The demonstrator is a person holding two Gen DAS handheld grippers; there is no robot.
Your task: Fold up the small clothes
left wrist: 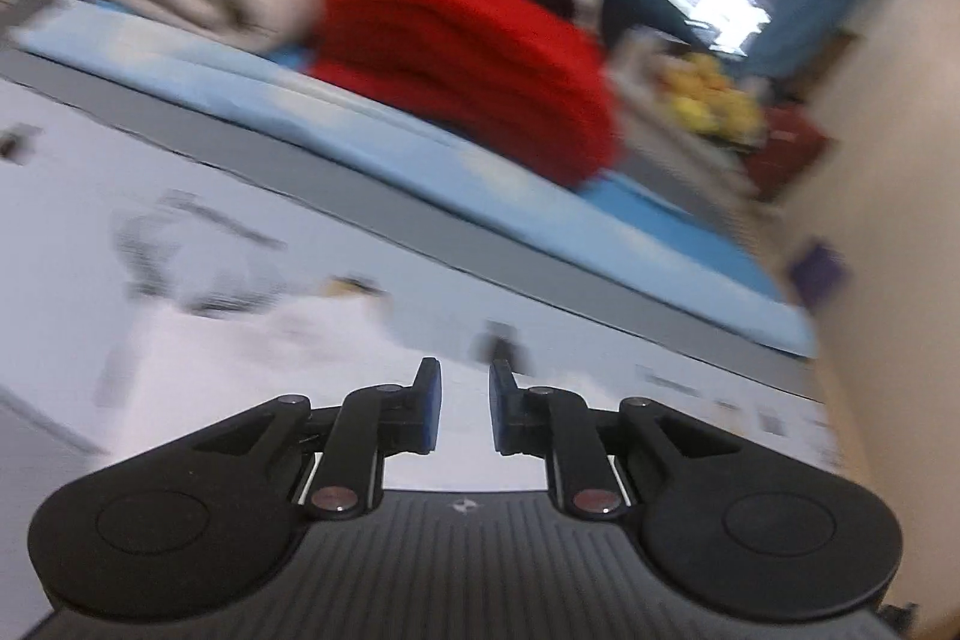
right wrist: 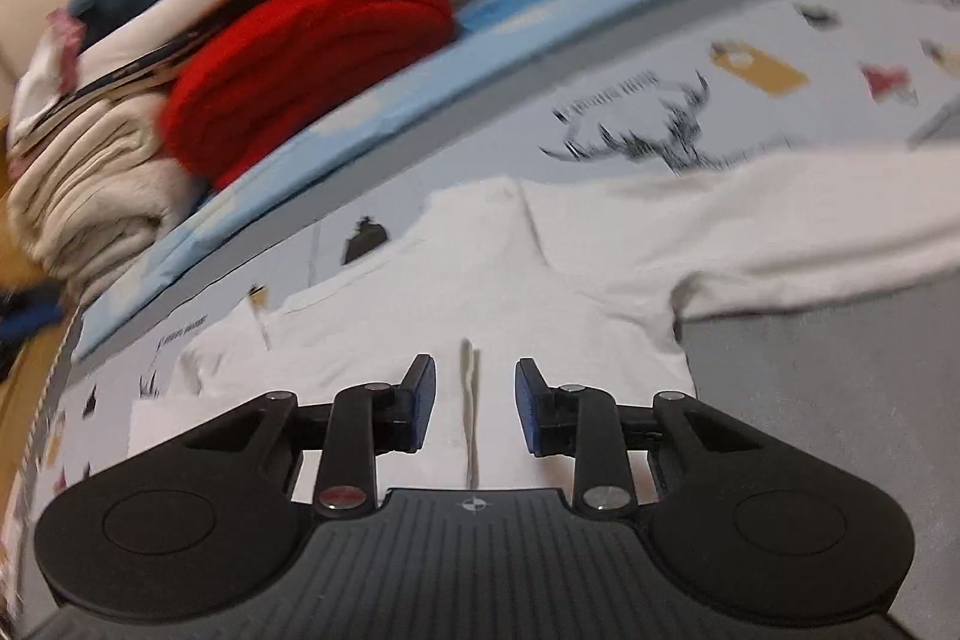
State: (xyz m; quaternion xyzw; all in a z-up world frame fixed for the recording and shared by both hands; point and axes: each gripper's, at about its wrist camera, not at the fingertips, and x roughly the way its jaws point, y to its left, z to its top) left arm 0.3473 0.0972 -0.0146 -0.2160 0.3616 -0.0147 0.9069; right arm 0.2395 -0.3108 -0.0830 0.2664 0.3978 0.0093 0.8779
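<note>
Matt white cloth garment (right wrist: 456,280), seemingly ribbed red knit (right wrist: 306,64), matt black plastic tool (right wrist: 474,403)

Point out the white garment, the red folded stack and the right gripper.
white garment (right wrist: 540,268): right wrist view, on its flat middle.
red folded stack (right wrist: 312,64): right wrist view, on its front folds.
right gripper (right wrist: 474,403): right wrist view, midway between the open fingertips, above the white cloth.

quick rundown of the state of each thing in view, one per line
left gripper: open, nothing between the pads
right gripper: open, over a raised crease of the shirt
white shirt: spread flat on the printed sheet, not yet folded
red blanket: folded, stacked beside the beige one
beige blanket: folded in a pile
</note>
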